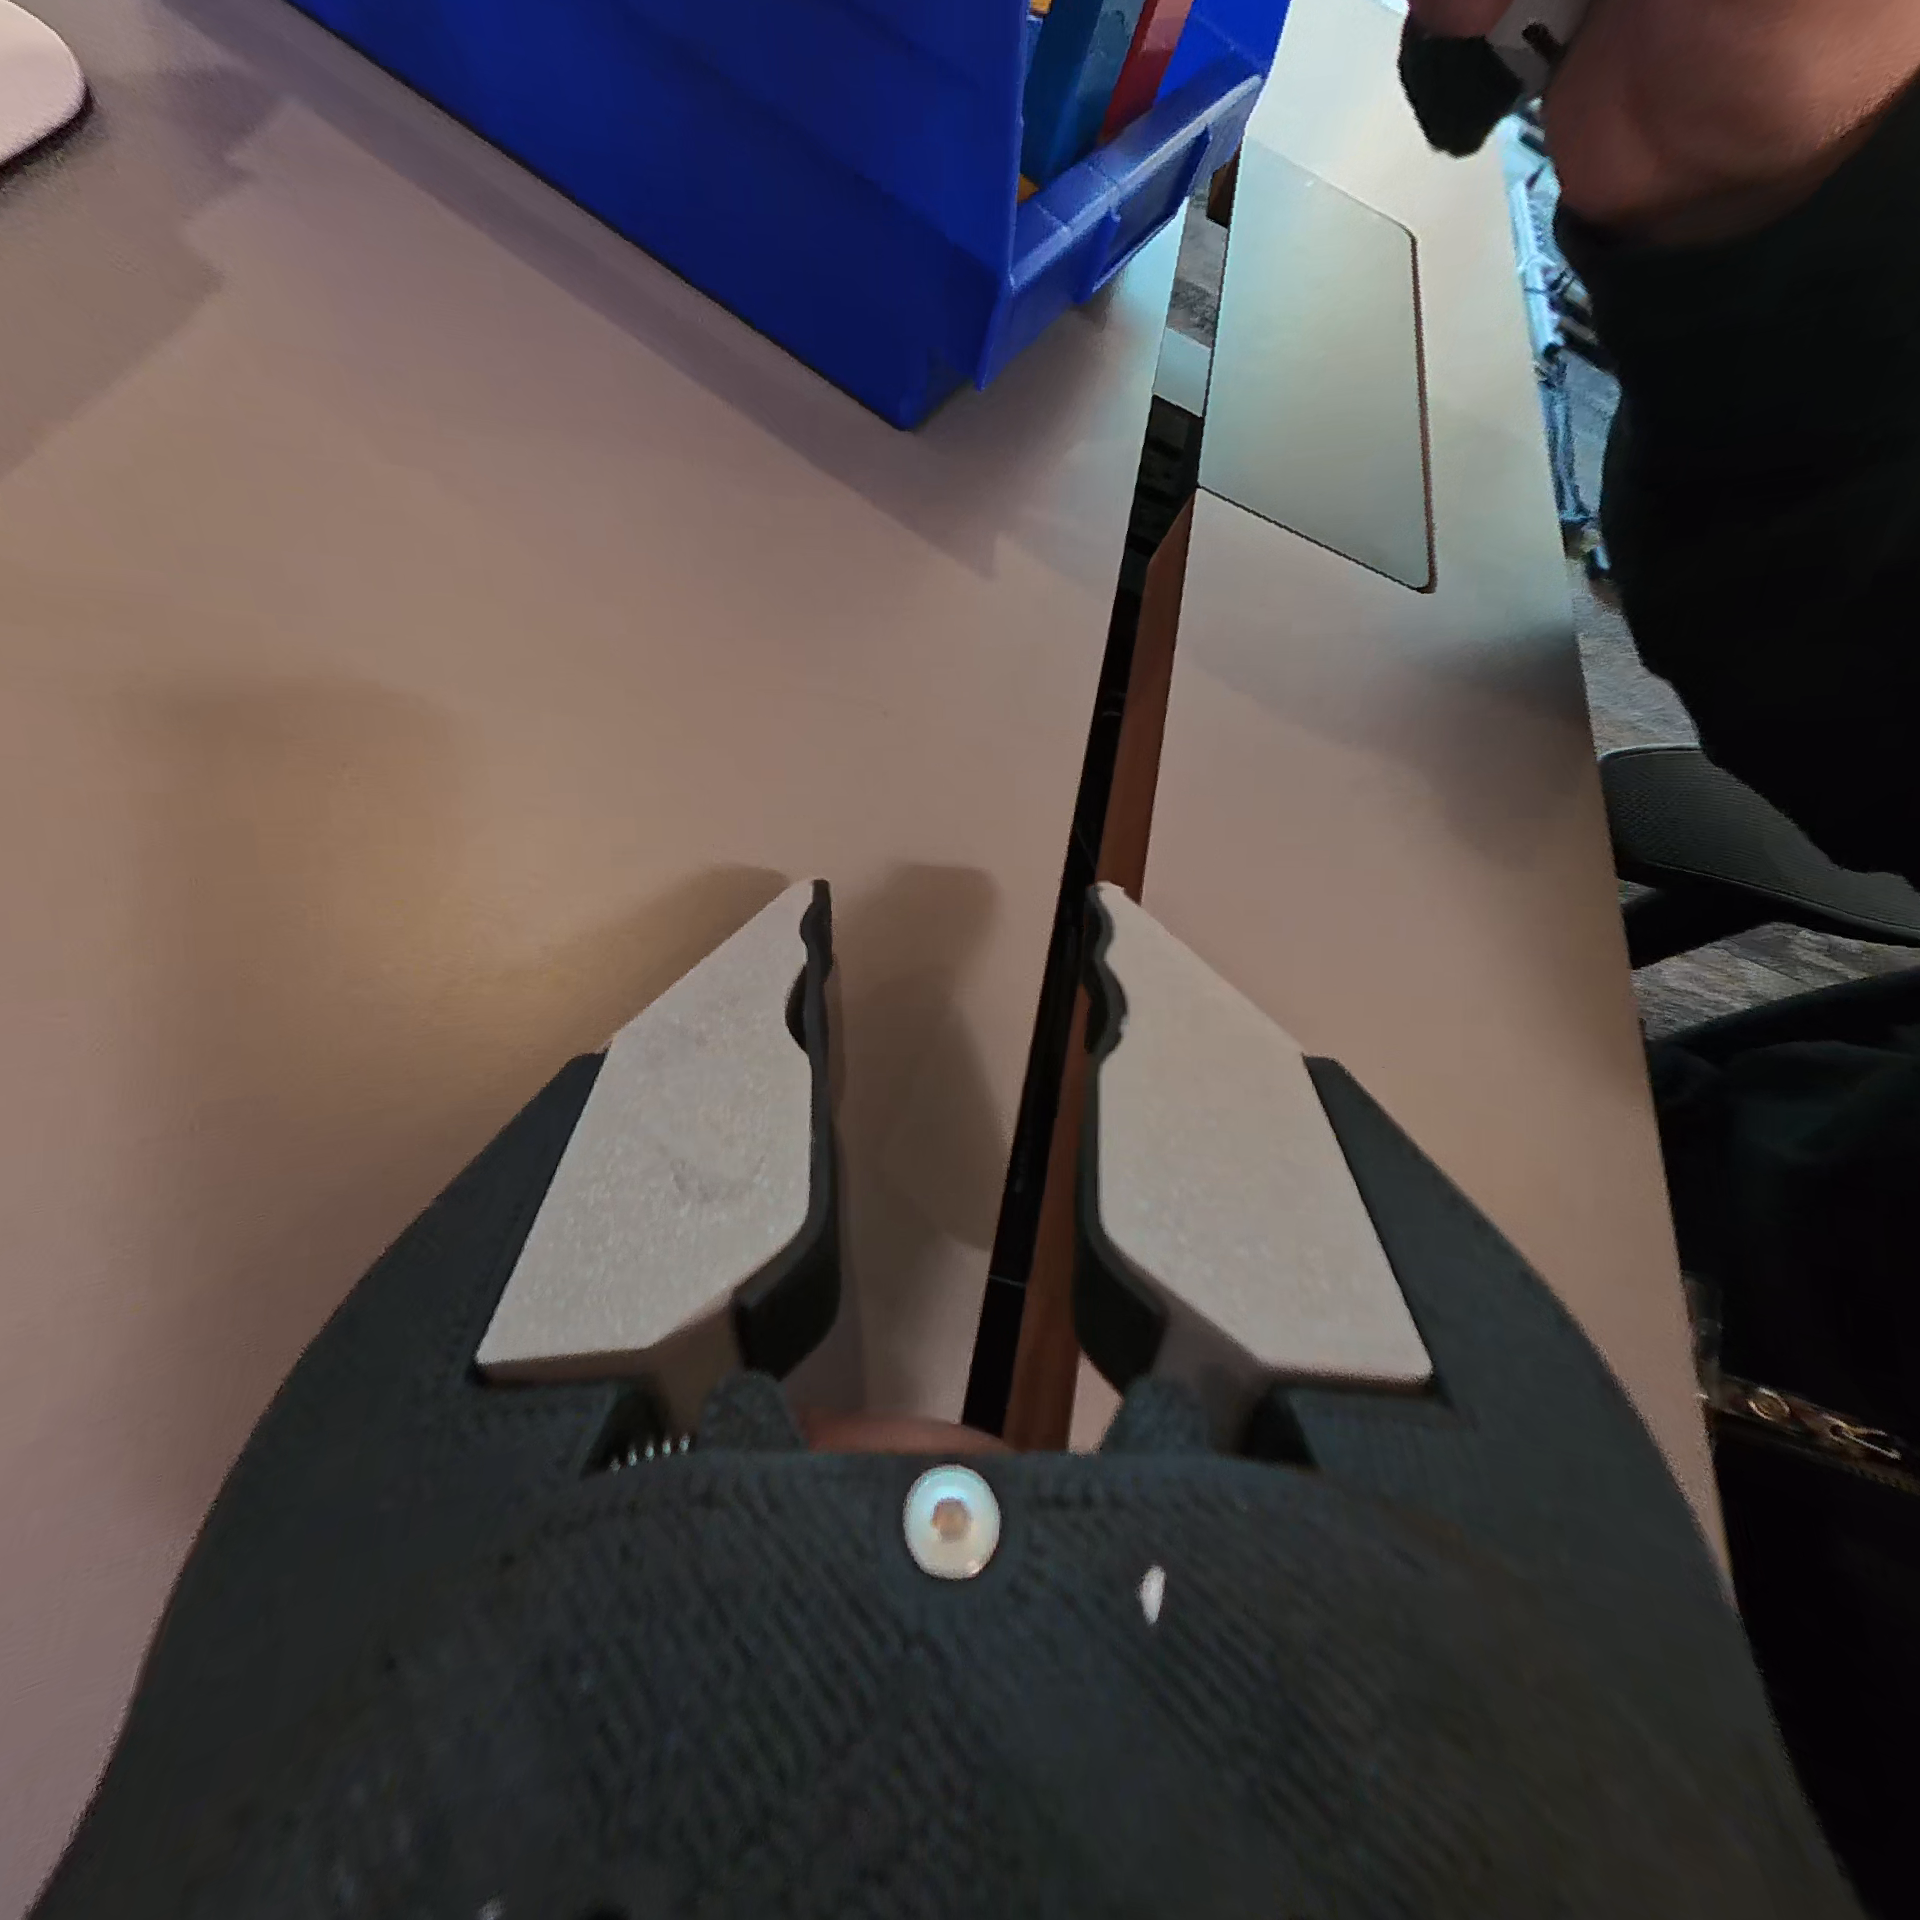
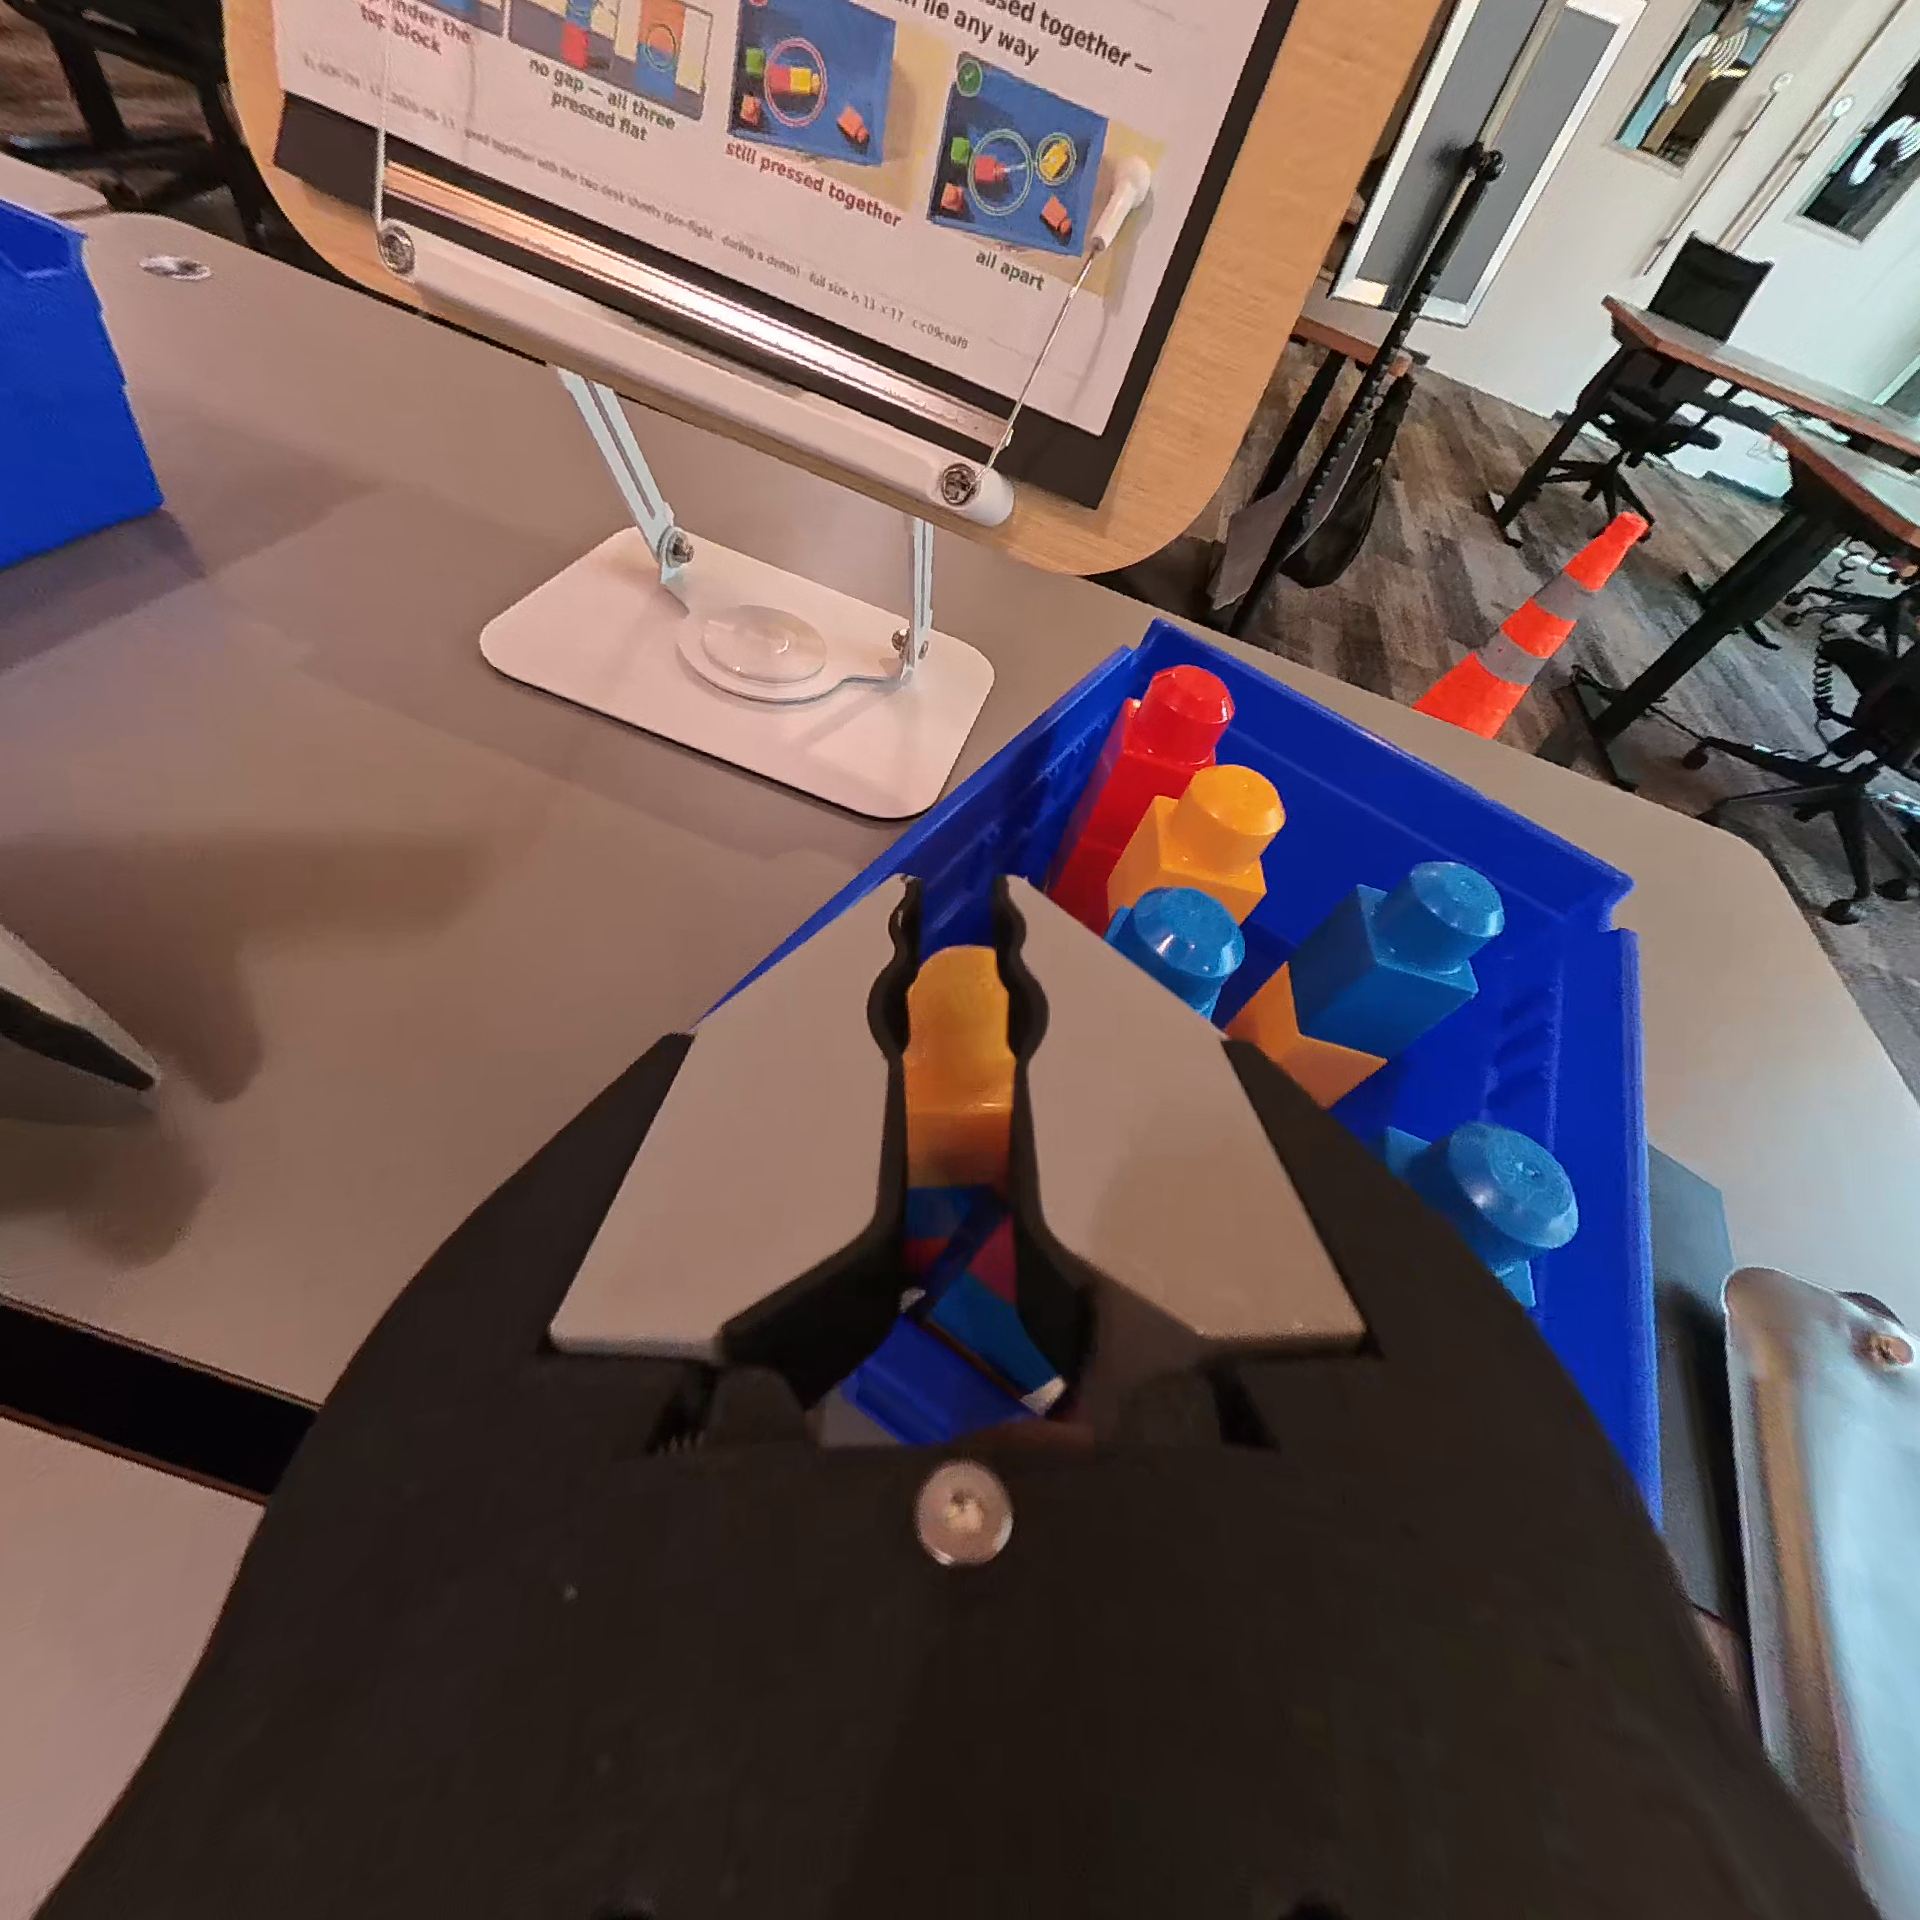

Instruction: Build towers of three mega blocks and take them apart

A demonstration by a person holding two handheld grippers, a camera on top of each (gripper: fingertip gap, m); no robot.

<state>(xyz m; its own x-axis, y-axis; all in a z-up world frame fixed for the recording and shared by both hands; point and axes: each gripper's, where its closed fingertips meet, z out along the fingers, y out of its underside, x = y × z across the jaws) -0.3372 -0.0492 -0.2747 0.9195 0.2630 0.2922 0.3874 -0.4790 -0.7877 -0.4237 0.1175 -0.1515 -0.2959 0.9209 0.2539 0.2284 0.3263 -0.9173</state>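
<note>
My right gripper (image 2: 956,888) reaches into a blue bin (image 2: 1403,810) and is shut on the stud of an orange mega block (image 2: 956,1049) that stands in it. More blocks stand in the same bin: a red one (image 2: 1174,727), another orange one (image 2: 1216,831) and three blue ones (image 2: 1392,956). My left gripper (image 1: 958,894) is open and empty, low over the table, astride the seam (image 1: 1122,727) between two tabletops. The blue bin (image 1: 779,156) lies ahead of it, with block edges showing inside.
A white stand (image 2: 748,675) holding an instruction sheet stands behind the bin. A second blue bin (image 2: 52,416) is at the far left. A metal plate (image 2: 1829,1507) lies at the right. A person's hand (image 1: 1662,104) is at the top right. An orange cone (image 2: 1538,634) stands on the floor. About 25 centimetres separates my left fingertips from my right.
</note>
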